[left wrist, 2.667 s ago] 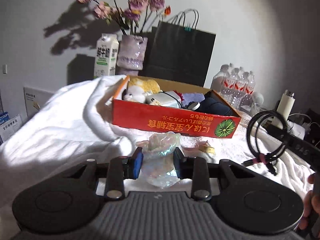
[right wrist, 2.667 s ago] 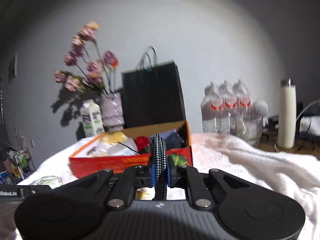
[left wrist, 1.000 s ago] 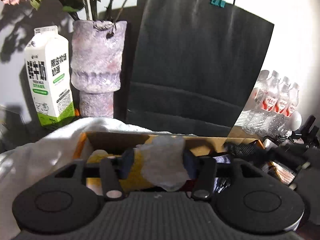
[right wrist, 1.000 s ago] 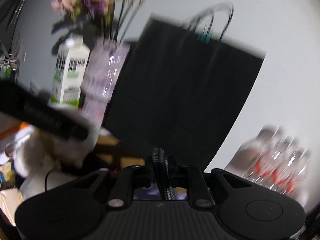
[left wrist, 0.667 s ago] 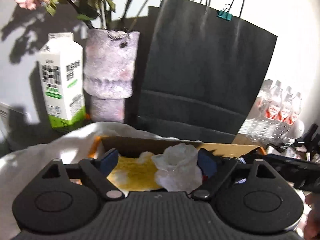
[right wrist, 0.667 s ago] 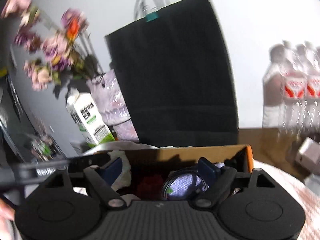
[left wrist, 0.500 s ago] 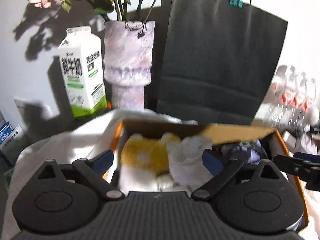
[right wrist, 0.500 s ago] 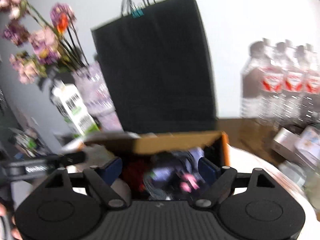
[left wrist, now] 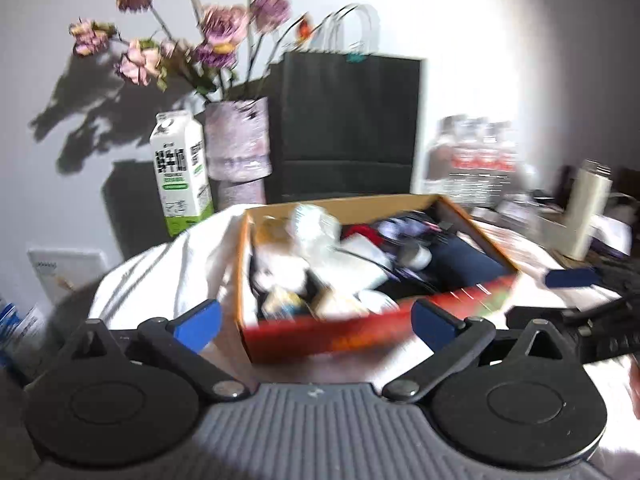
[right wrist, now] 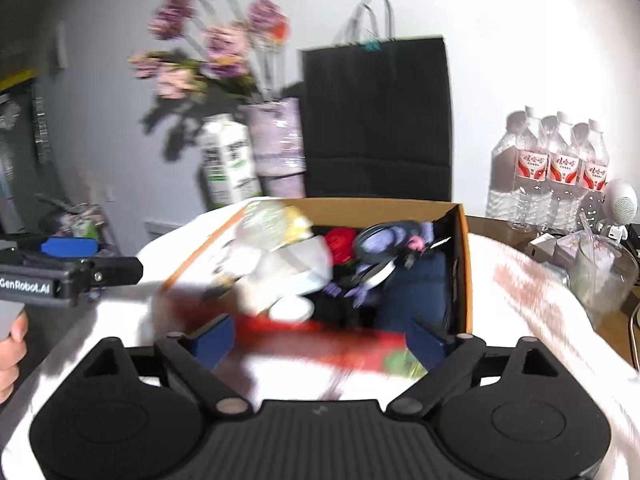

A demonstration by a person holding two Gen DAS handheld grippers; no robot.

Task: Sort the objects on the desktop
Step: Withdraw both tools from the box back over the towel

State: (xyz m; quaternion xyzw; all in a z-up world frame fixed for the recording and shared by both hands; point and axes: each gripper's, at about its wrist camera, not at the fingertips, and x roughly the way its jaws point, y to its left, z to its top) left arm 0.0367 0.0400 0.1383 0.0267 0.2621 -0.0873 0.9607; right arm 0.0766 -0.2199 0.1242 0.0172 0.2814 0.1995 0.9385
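Both tools have let go: the left tool (left wrist: 314,322) and right tool (right wrist: 320,338) now stand wide and empty, drawn back from the orange cardboard box (right wrist: 464,264). The crumpled plastic wrapper (left wrist: 316,226) that the left tool carried lies at the box's rear left, and the coiled black cable (right wrist: 380,242) lies toward its rear right. Judging by this, both items are sorted, so fresh pickups from the towel-covered bench (right wrist: 532,292) come next.

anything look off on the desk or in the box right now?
Nothing clearly damaged or spilled. The orange cardboard box is heaped unevenly: a crumpled clear plastic bag rises above its left rim, and a coiled black cable lies loose on top. Both hand-held grippers are open and empty. Motion blur hides finer detail.
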